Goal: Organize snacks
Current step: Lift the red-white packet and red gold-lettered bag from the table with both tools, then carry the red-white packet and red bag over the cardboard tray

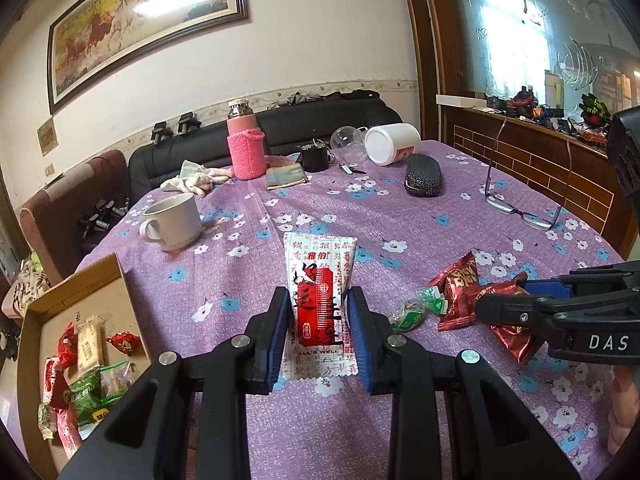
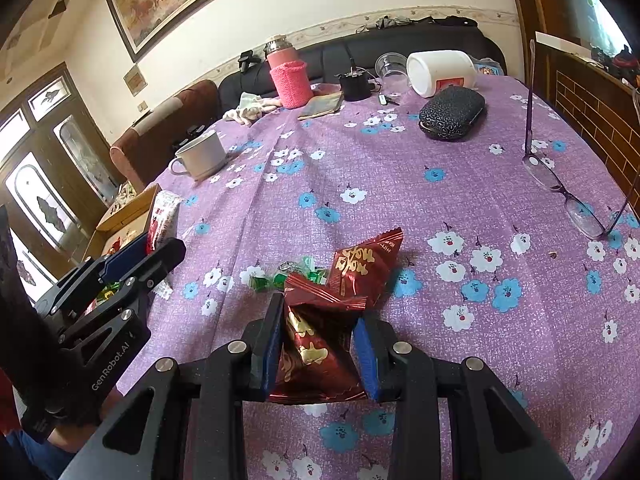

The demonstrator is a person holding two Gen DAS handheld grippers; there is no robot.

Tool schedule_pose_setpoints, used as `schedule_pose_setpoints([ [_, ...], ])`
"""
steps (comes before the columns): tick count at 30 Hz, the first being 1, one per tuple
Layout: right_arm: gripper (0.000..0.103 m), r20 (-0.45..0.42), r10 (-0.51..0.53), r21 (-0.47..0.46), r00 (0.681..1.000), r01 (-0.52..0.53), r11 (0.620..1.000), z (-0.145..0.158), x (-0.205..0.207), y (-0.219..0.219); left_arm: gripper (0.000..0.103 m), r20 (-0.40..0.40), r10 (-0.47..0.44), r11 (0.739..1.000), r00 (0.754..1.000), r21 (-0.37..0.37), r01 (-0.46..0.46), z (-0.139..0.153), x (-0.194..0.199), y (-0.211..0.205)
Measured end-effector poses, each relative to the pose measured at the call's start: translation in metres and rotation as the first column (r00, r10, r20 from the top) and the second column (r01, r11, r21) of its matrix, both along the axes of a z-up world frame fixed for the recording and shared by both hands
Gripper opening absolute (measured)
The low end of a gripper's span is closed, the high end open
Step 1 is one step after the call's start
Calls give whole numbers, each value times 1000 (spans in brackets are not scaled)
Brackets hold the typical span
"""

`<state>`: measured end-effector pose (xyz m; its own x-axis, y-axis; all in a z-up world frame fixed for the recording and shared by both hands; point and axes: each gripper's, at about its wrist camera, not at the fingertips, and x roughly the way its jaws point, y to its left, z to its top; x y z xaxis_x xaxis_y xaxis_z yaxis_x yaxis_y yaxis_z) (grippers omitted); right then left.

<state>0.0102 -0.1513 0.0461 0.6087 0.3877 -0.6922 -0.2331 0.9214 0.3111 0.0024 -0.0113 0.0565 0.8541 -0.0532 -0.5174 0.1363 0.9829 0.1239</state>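
- Left gripper [image 1: 319, 334] was clamped on the white-and-red packet [image 1: 320, 300]; blue pads pressed both long edges. The packet's long axis ran along the fingers, sticking out past the tips, away from the hand.
- Right gripper [image 2: 318, 354] was clamped on a dark red packet [image 2: 316, 354], pads on its two sides, its crumpled top poking out past the tips.
- Key relation: the box [image 1: 86, 280] sat low and to the left of the left gripper, at the table edge, already holding several snacks. The left gripper was clearly the nearer one; the right gripper was on the far side, with the left gripper between it and the box.
- Judgement: the left packet should go first, swinging left and down toward the box. The right one would then have to cross over the space that the left gripper occupied.
- Loose snacks left on the cloth [image 2: 400, 184]: a second red packet [image 2: 366, 266] and a green candy [image 2: 288, 274], just beyond the right gripper's tips, touching or nearly touching the held packet.
- Risk: lifting the right packet could drag that pile along.
- The mug [image 1: 174, 220] stood beyond the box, well clear of the path.
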Motion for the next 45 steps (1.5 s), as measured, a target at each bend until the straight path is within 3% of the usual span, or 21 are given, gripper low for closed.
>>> schedule_pose_setpoints([
  [15, 35, 15, -3, 5, 1000, 3, 1000, 1, -1, 1, 29, 6, 12, 1000, 1000, -27, -12, 4, -1, 9],
  [27, 35, 30, -38, 18, 999, 37, 999, -2, 1, 1, 29, 9, 49, 981, 999, -189, -46, 27, -18, 50],
  [34, 35, 17, 17, 21, 1000, -17, 1000, 7, -5, 29, 29, 25, 118, 962, 993, -249, -108, 40, -43, 105],
  [39, 36, 22, 102, 43, 995, -103, 994, 25, -11, 69, 29, -1, 213, 934, 977, -293, -204, 38, -57, 158],
  [45, 36, 22, 229, 48, 973, -230, 972, 41, -6, 141, 29, -56, 338, 874, 939, -351, -335, 30, -73, 226],
])
